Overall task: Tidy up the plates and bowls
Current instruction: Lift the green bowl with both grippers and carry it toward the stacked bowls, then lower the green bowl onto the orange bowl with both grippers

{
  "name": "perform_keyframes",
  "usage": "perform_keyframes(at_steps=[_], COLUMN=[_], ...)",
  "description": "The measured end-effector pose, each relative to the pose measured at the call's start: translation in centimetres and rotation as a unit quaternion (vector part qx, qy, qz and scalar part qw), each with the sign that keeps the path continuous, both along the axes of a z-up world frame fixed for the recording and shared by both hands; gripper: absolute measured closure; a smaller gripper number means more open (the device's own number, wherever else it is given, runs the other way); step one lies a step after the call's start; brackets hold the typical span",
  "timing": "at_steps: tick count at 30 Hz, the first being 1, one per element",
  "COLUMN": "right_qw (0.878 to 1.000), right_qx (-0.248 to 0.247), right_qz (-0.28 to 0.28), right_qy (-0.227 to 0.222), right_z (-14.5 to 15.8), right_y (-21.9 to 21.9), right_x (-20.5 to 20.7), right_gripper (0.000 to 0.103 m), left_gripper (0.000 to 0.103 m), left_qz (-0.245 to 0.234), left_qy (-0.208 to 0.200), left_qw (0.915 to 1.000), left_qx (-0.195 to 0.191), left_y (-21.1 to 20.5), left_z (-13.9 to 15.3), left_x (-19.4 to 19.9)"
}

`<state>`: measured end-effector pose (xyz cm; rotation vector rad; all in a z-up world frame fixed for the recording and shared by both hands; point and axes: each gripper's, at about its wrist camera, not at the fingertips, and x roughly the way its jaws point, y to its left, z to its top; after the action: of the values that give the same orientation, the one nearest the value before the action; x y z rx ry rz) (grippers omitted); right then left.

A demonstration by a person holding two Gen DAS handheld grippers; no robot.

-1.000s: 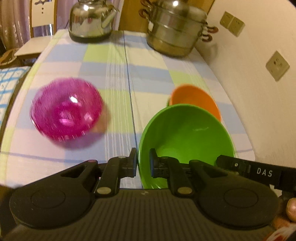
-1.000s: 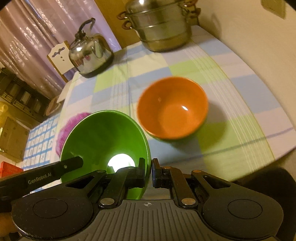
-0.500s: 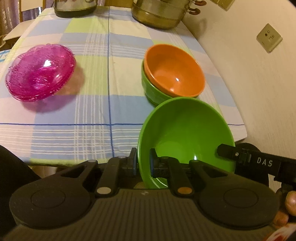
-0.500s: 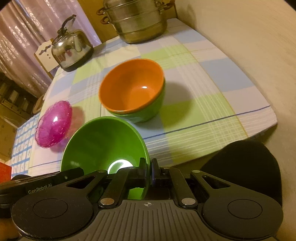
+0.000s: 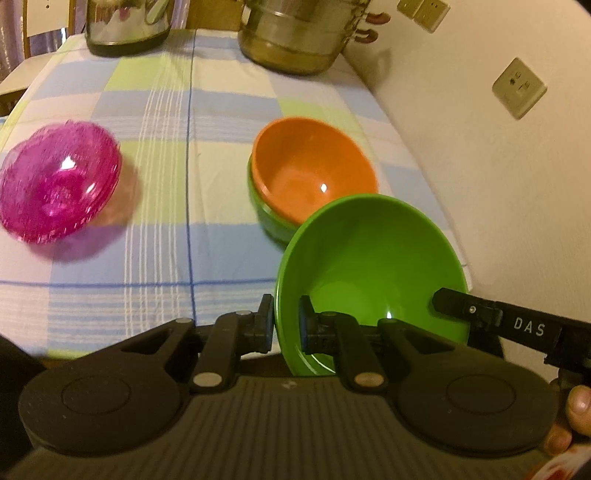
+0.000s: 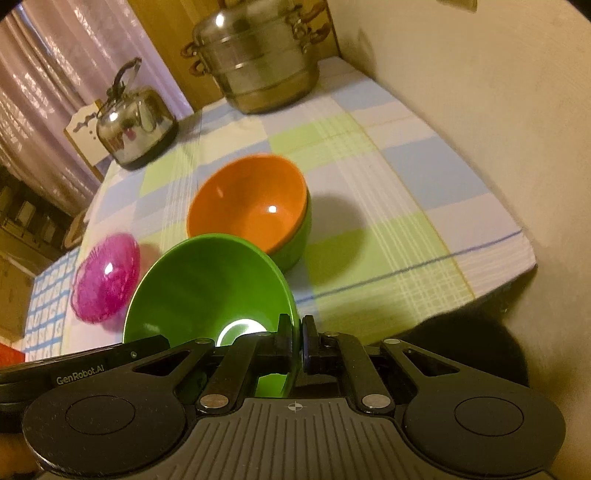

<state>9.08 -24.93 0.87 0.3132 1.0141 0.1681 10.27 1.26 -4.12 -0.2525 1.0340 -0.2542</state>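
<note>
Both grippers pinch opposite rims of one green bowl (image 5: 369, 266) (image 6: 210, 284), held tilted above the table's near edge. My left gripper (image 5: 286, 321) is shut on its left rim, and my right gripper (image 6: 300, 339) is shut on its right rim. Just beyond it an orange bowl (image 5: 314, 170) (image 6: 251, 199) sits nested in another green bowl (image 5: 267, 218) (image 6: 295, 240) on the checked tablecloth (image 5: 177, 147). A pink glass bowl (image 5: 59, 184) (image 6: 105, 277) rests to the left. The right gripper's arm (image 5: 517, 326) shows at the left wrist view's right side.
A steel kettle (image 6: 135, 118) and a stacked steamer pot (image 6: 258, 62) stand at the table's far end. A wall (image 5: 498, 184) with sockets (image 5: 519, 86) runs along the right side. A chair (image 5: 37, 22) stands at the far left.
Both grippers drew back from the table with the green bowl, then came forward again toward the orange stack. The orange bowl and the green bowl beneath it came into full view.
</note>
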Motion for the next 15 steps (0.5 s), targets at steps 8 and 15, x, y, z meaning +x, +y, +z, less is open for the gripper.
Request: perform_keyframes(at_steps=[8, 15], right_qw=[1.000, 0.999], right_qx=[-0.003, 0.000], right_qz=[-0.003, 0.001], right_qy=[-0.029, -0.033], right_z=[2.9, 3.3], right_y=[-0.6, -0.6], right_x=[2.9, 7.8], right_gripper=[0.098, 0.097], left_gripper=[0.092, 0.092], left_qz=[-0.002, 0.002], left_qy=[-0.027, -0.027], left_qw=[0.9996, 0.9996], left_qx=[-0.006, 0.000], left_y=[-0.8, -1.3], left_z=[2.8, 3.1], left_x=[3.5, 8.4])
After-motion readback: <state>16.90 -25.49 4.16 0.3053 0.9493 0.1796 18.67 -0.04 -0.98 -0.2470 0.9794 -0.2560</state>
